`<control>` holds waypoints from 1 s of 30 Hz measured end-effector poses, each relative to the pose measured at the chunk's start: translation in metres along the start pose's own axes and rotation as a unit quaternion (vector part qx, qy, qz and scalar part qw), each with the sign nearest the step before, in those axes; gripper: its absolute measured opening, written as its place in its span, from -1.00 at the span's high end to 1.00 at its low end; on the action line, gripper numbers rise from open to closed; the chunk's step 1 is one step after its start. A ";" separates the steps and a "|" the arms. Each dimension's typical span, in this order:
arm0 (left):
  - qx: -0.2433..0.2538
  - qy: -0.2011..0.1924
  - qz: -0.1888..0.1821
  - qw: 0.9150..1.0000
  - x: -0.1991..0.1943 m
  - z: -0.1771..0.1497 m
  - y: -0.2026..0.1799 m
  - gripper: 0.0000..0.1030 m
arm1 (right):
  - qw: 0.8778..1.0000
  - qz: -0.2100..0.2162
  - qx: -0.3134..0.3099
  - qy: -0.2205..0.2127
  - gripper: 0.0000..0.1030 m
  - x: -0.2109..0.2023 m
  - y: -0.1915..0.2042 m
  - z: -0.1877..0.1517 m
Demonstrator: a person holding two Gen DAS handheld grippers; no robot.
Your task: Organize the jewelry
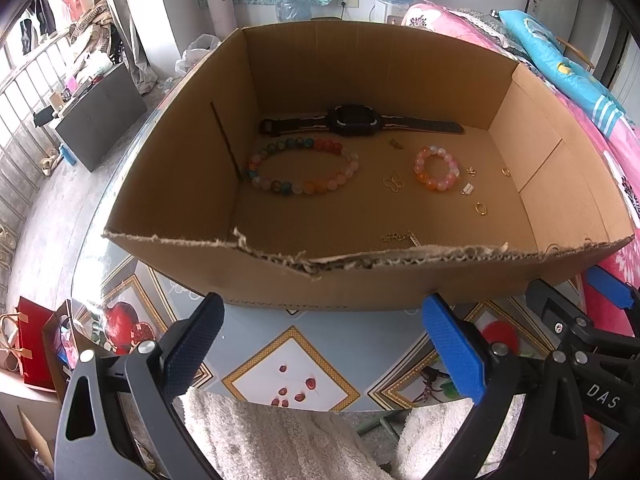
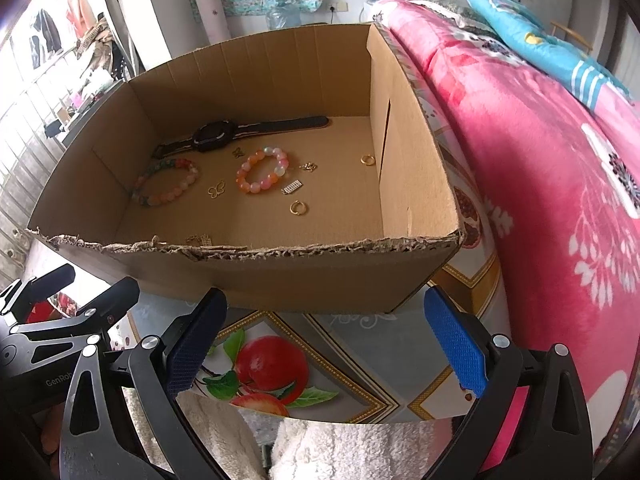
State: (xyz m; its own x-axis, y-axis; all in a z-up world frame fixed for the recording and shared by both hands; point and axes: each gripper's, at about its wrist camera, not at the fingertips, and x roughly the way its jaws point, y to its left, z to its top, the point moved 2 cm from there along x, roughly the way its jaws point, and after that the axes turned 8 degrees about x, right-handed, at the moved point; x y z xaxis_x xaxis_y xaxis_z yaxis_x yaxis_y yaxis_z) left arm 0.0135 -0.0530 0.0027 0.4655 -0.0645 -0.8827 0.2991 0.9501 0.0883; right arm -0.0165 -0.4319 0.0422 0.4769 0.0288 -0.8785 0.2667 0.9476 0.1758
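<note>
An open cardboard box (image 1: 192, 184) (image 2: 280, 276) stands on the table with jewelry on its floor. A black watch (image 1: 352, 120) (image 2: 212, 134) lies at the back. A large multicolour bead bracelet (image 1: 300, 166) (image 2: 166, 184) lies at the left, a small orange-pink bead bracelet (image 1: 436, 168) (image 2: 262, 172) beside it. Gold butterfly charms (image 1: 393, 184) (image 2: 217, 190), gold rings (image 1: 481, 209) (image 2: 298, 208) and a silver clasp (image 2: 291, 188) are scattered around. My left gripper (image 1: 324, 340) and right gripper (image 2: 326, 340) are open and empty, just in front of the box's near wall.
The table (image 1: 296, 360) has a glossy fruit-pattern cover. A pink floral blanket (image 2: 540, 160) on a bed lies right of the box. A red bag (image 1: 34, 344) stands on the floor at the left. The right gripper shows in the left wrist view (image 1: 600, 320).
</note>
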 end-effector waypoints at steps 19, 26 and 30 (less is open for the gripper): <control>-0.002 0.004 0.001 1.000 0.003 0.000 0.001 -0.88 | 1.000 -0.005 -0.005 0.001 -0.84 0.001 0.002 0.000; -0.003 0.004 0.001 1.000 0.002 -0.001 0.002 -0.88 | 1.000 -0.006 -0.007 0.001 -0.84 0.001 0.003 0.000; -0.004 0.005 0.002 1.000 0.002 -0.001 0.002 -0.88 | 1.000 -0.007 -0.007 0.002 -0.84 0.001 0.004 0.000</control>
State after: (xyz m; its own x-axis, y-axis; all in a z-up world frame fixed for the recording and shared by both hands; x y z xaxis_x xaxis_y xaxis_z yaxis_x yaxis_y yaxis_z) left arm 0.0141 -0.0505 0.0001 0.4588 -0.0576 -0.8867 0.2896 0.9531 0.0880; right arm -0.0147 -0.4279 0.0425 0.4703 0.0171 -0.8824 0.2613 0.9523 0.1578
